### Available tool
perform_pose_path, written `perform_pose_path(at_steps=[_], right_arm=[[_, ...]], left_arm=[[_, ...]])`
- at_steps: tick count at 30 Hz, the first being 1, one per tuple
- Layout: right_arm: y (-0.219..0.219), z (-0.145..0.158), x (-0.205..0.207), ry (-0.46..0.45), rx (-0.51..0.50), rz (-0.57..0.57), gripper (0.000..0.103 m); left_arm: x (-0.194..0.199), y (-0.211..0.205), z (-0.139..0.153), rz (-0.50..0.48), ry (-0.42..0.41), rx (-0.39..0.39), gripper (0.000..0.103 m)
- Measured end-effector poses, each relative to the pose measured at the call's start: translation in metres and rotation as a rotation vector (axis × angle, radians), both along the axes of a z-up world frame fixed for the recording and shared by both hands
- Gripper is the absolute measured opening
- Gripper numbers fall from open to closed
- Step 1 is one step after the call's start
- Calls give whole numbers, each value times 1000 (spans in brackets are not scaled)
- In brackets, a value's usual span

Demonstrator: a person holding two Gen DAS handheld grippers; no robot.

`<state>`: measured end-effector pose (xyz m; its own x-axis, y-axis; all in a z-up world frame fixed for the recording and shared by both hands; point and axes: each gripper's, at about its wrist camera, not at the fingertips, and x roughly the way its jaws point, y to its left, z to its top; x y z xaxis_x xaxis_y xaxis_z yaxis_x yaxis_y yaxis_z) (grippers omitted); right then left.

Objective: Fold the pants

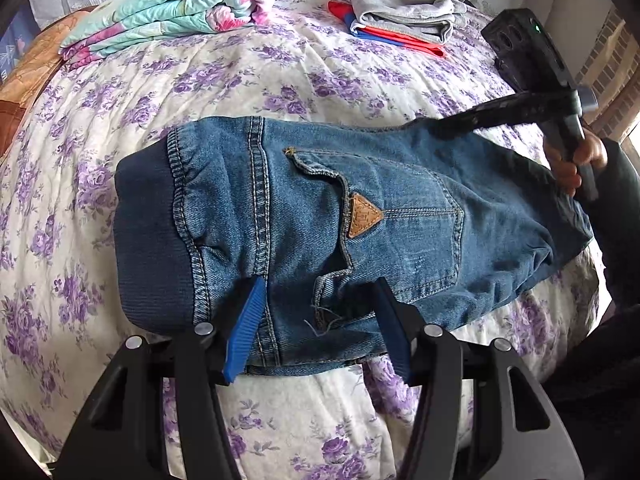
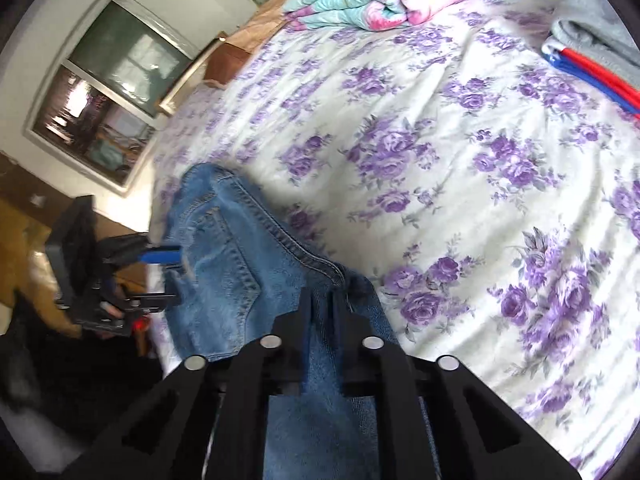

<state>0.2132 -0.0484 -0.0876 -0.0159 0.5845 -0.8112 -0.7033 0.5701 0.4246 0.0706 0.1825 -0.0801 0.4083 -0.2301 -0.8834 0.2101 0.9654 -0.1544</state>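
Note:
Blue jeans (image 1: 360, 208) lie folded on the floral bedsheet (image 1: 200, 80), ribbed waistband to the left and a back pocket with a tan triangle patch facing up. My left gripper (image 1: 320, 328) stands over their near edge, blue pads apart, with flat denim between them and no pinch showing. The right wrist view shows it at the jeans' (image 2: 224, 248) left side as the left gripper (image 2: 168, 278). My right gripper (image 2: 320, 300) is shut on a ridge of denim at the far right edge. From the left wrist view, the right gripper (image 1: 424, 126) is held by a hand (image 1: 576, 160).
A folded floral quilt (image 1: 168, 4) lies at the bed's far left. A stack of folded clothes (image 1: 404, 16), grey on red and blue, sits at the far right. Beyond the bed's edge are a window (image 2: 108, 92) and a wooden cabinet (image 2: 228, 60).

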Motion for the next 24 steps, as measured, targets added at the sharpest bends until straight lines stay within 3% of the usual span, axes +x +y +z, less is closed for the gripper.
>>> perform_pose_path(at_steps=[4,6,8,10,11,13,17,19,20,22,23,24], right_arm=[[15,26,-12,-226,-150,-63,2],[20,20,0,-216,-211,-95,0],[28,-12,9,-159,-293,-79,0],[28,-23,10,-169,-276,-81,0],[25,-20,13,-158,-270,-100,0],[15,-2,11,-221,-274,-159,1],[-2,38,-13,-287,-243,-193,4],[-10,49,-30,-277,-220,-201,4],[-22,53,-36,-256,-207,-200,4],[-34,53,-53,-216,-196,-201,5],[-37,50,-63,-203,-197,-204,5],[-42,49,-76,-194,-200,-207,8]], left_arm=[[1,0,1,4,6,2,54],[1,-1,1,4,5,4,54],[1,0,1,4,3,2,54],[1,1,1,4,-1,-5,54],[0,2,2,6,-1,-9,54],[-1,0,6,12,-4,0,54],[-10,-10,59,-28,-125,-31,54],[-6,-24,84,-61,-170,-61,60],[3,-34,92,-70,-169,-83,70],[29,-60,87,-95,-126,-114,72],[44,-74,78,-118,-101,-118,70],[57,-85,68,-128,-79,-119,48]])
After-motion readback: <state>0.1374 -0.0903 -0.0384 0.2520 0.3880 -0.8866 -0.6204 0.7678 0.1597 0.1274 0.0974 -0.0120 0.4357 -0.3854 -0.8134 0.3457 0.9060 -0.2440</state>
